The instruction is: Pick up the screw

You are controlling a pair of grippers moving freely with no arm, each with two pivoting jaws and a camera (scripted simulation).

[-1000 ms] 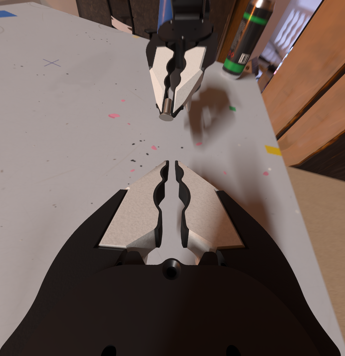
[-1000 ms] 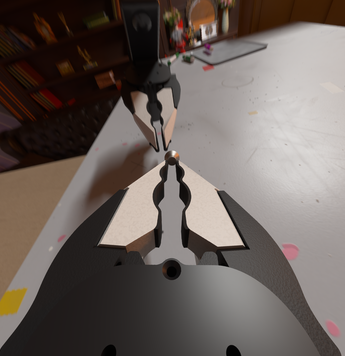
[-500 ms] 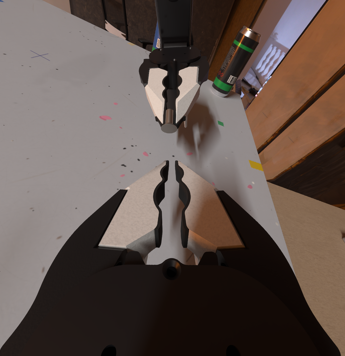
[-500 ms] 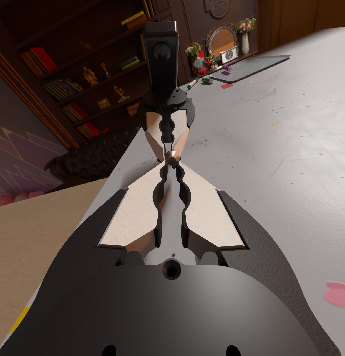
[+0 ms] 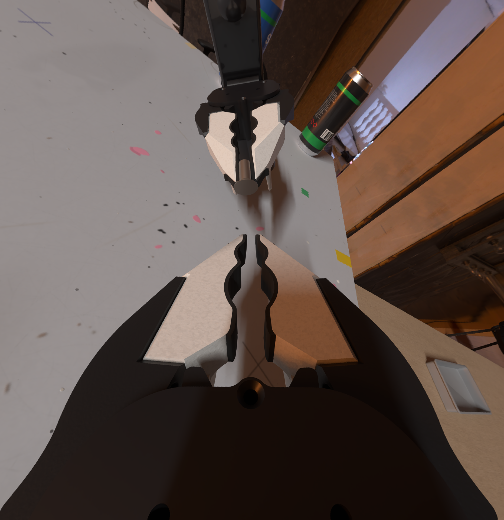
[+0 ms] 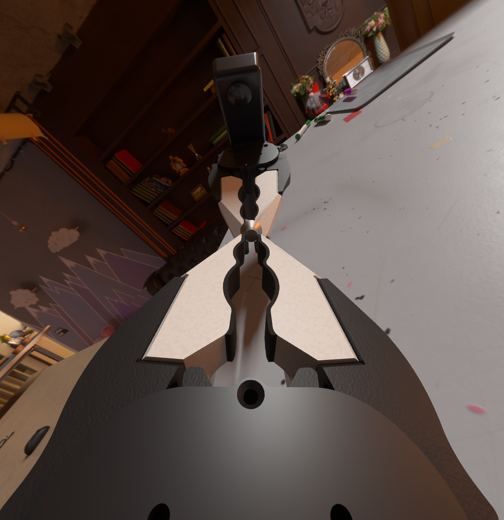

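Note:
The screw (image 5: 244,180) is a silver metal pin with a flat round head. My right gripper (image 5: 245,184) is shut on its shank and holds it off the grey table (image 5: 76,168), head towards my left gripper. In the right wrist view the screw (image 6: 251,232) sticks out past my right gripper's tips (image 6: 251,239). My left gripper (image 5: 251,237) is shut and empty, tips pointing at the screw from a short way off. Its pale fingers (image 6: 231,202) show straight beyond the screw in the right wrist view.
A black can with green bands (image 5: 335,112) stands at the table's far corner, near its right edge (image 5: 343,225). A dark mat (image 6: 400,73) and markers (image 6: 304,130) lie at the far end. A bookshelf (image 6: 161,183) stands beyond the table.
My right gripper has lifted higher off the table with the screw in it. Both views have tilted, and my left gripper now lines up straight behind the screw.

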